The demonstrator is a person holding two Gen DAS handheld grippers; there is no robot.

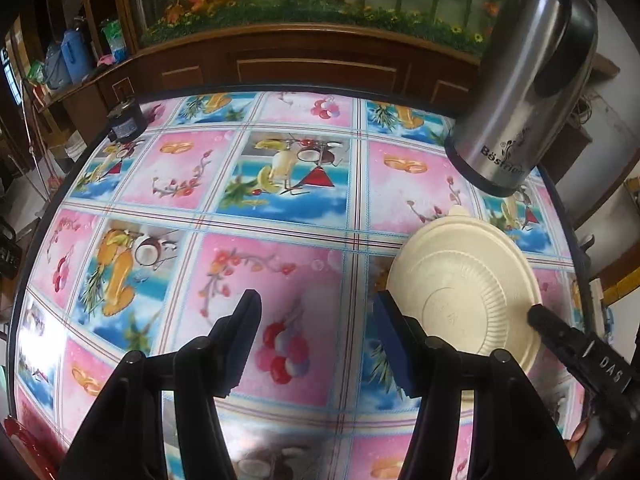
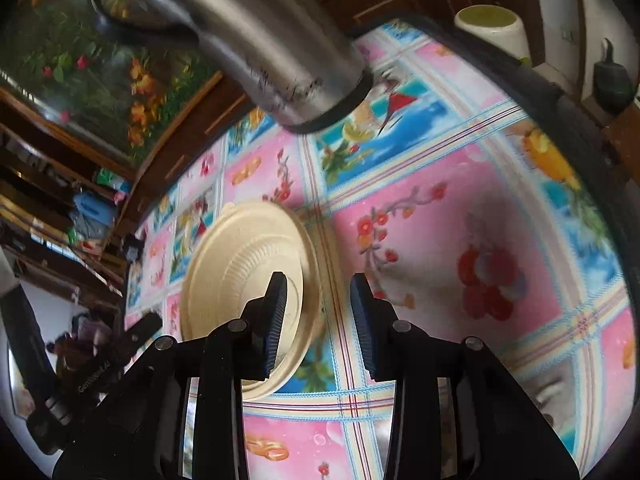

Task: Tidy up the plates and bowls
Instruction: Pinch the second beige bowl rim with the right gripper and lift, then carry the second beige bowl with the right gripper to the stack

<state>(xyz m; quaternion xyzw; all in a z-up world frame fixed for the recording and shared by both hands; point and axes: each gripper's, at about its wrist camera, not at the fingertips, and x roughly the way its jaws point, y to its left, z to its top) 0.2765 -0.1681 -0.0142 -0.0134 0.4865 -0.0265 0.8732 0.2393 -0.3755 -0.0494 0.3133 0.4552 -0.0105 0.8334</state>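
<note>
A cream disposable plate (image 1: pixel 464 284) lies upside down on the patterned tablecloth at the right of the left wrist view. It also shows in the right wrist view (image 2: pixel 248 264), left of centre. My left gripper (image 1: pixel 316 312) is open and empty above the cloth, its right finger just left of the plate's rim. My right gripper (image 2: pixel 318 300) is open and empty, its left finger over the plate's right side. The right gripper's body (image 1: pixel 580 356) shows at the plate's right edge in the left wrist view.
A steel kettle (image 1: pixel 528 80) stands behind the plate near the round table's far right edge (image 1: pixel 560 196). A small black object (image 1: pixel 126 120) sits at the far left edge. A white cup (image 2: pixel 494 28) stands beyond the table. A wooden cabinet lies behind.
</note>
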